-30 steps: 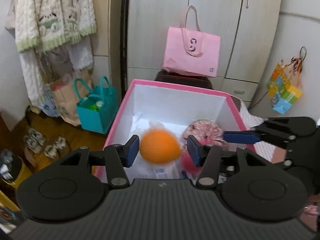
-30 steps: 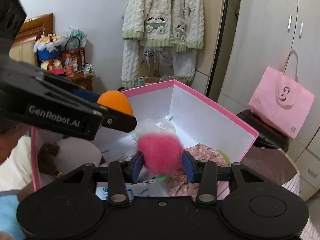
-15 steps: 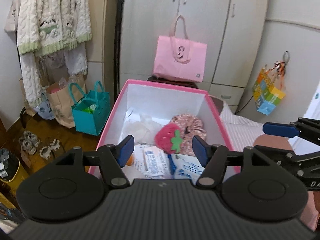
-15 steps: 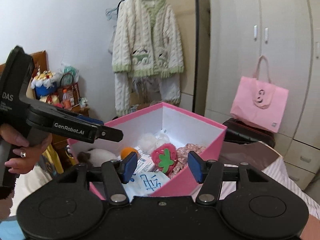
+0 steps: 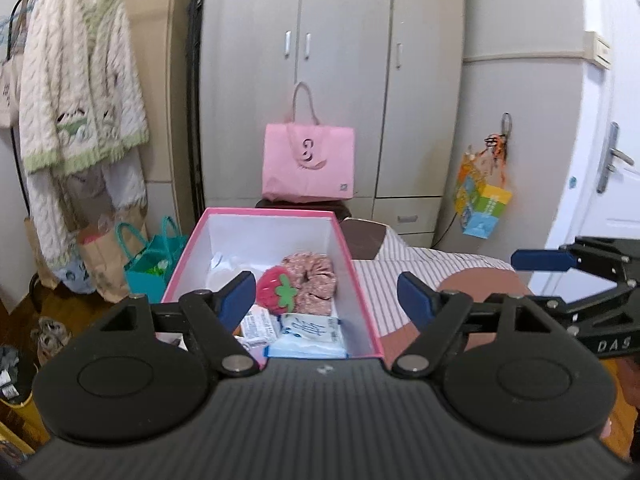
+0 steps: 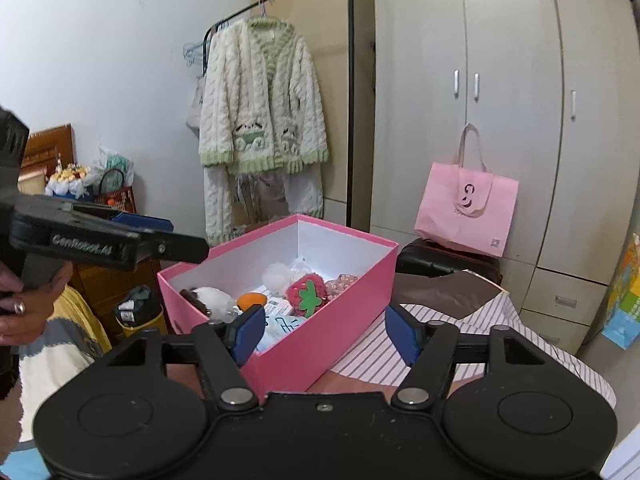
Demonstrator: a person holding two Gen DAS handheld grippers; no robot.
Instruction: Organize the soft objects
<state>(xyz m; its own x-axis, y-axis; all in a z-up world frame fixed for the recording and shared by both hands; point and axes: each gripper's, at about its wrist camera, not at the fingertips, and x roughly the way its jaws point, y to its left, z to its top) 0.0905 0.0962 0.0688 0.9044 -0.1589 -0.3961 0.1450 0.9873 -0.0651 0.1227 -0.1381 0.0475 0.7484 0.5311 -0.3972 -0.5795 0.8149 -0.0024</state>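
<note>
**Both grippers empty, soft toys in the pink box**

Seen from the left wrist, the left gripper is at 6 o'clock, closest of all. Its jaws are opening and nothing is between them. The right gripper, seen from its own wrist, is at 6 o'clock too. Its jaws are also opening, with nothing held.

Just past the blue pads sits the pink box, at the middle of the left view. It rests on a striped cloth. At the near end of the box lie white packets. Behind them is a red strawberry toy, and at its 2 o'clock, touching it, a flowery pink scrunchie.

From the right wrist you can see more inside the box. An orange ball lies at 9 o'clock from the strawberry. A white plush toy lies further along at 9 o'clock.

At 9 o'clock in the right view, a hand holds the left gripper.

Further back, at 12 o'clock in the left view, a pink bag stands in front of a grey wardrobe. At 10 o'clock a white knitted cardigan hangs on a rail.
</note>
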